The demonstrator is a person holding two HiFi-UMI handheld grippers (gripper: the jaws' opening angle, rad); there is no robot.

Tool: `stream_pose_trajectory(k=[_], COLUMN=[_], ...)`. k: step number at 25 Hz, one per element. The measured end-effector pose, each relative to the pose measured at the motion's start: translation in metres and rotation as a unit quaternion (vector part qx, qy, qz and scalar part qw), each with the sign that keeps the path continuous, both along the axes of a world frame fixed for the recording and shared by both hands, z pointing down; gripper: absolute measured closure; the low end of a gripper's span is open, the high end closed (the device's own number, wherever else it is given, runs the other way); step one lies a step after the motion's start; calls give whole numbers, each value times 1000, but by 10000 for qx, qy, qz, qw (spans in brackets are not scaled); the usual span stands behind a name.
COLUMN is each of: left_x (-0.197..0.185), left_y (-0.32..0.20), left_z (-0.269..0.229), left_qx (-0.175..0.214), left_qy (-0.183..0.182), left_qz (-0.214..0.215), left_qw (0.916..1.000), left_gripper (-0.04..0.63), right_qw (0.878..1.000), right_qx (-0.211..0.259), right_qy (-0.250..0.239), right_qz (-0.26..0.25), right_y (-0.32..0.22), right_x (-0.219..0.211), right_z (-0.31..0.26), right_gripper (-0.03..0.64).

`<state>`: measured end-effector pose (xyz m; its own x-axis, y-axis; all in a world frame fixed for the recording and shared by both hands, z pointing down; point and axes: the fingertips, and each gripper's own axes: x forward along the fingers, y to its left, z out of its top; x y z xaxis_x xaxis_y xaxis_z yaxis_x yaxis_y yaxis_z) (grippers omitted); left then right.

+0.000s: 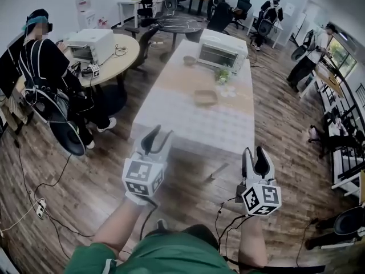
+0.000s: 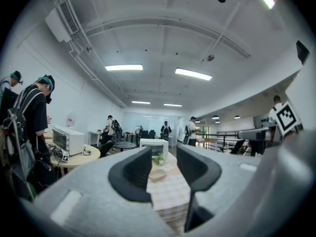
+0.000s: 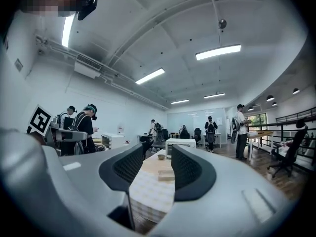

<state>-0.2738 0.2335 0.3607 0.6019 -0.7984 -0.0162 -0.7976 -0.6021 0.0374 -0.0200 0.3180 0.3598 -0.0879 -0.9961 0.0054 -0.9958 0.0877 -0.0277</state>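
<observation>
Print on me: no word or brand that I can read. The cubes on my left gripper (image 1: 159,135) and my right gripper (image 1: 255,154) carry only black-and-white square markers.
Left jaws: spread apart with nothing between them. In the left gripper view the gap shows only the long table (image 2: 169,191) ahead.
Right jaws: spread about as wide and gripping nothing. Their gap looks along the same table.
Nearest thing: the long table, under a pale checked cloth. I hold both grippers in the air just short of its near end and touch nothing. In the head view my left tips overlap its edge, and my right gripper hangs off the near right corner above the wooden floor (image 1: 85,181).
On the table: a shallow brown tray (image 1: 205,97) lies near the middle, with a small green plant (image 1: 222,76) beyond it. A small bowl (image 1: 190,60) and a white toaster oven (image 1: 222,50) stand at the far end.
Further out: a round table (image 1: 122,59) to the left bears a second white oven (image 1: 91,44) and a small marker tag (image 1: 94,70). A person (image 1: 45,73) stands beside it.
Other print: a sheet on the left wall (image 1: 84,4) is too small to read.
Hard to make out: my arms are cut off at the bottom of the head view. My jaws hide the table's near edge in both gripper views. I cannot tell whether the tray holds anything.
</observation>
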Motion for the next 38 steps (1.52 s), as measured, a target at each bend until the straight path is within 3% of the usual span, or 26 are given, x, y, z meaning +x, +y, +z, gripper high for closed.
stream_pose_trajectory(k=[5, 13, 25, 38], left_x=[-11, 14, 120, 177], left_y=[-27, -83, -173, -218], left_z=[17, 46, 49, 66], left_qx=[-158, -633, -645, -960], left_qy=[81, -53, -584, -414], left_qz=[-91, -260, -594, -711], left_qw=[9998, 9976, 9944, 9920], left_gripper=[439, 440, 453, 469], right_qw=[9997, 9969, 9887, 9839], right_qx=[-200, -453, -485, -557], right_qy=[60, -438, -1070, -1311], right_qz=[-104, -479, -930, -1082], right_y=[-24, -99, -217, -265], right_x=[-2, 23, 127, 189], right_z=[14, 45, 66, 76], right_gripper=[454, 454, 454, 454])
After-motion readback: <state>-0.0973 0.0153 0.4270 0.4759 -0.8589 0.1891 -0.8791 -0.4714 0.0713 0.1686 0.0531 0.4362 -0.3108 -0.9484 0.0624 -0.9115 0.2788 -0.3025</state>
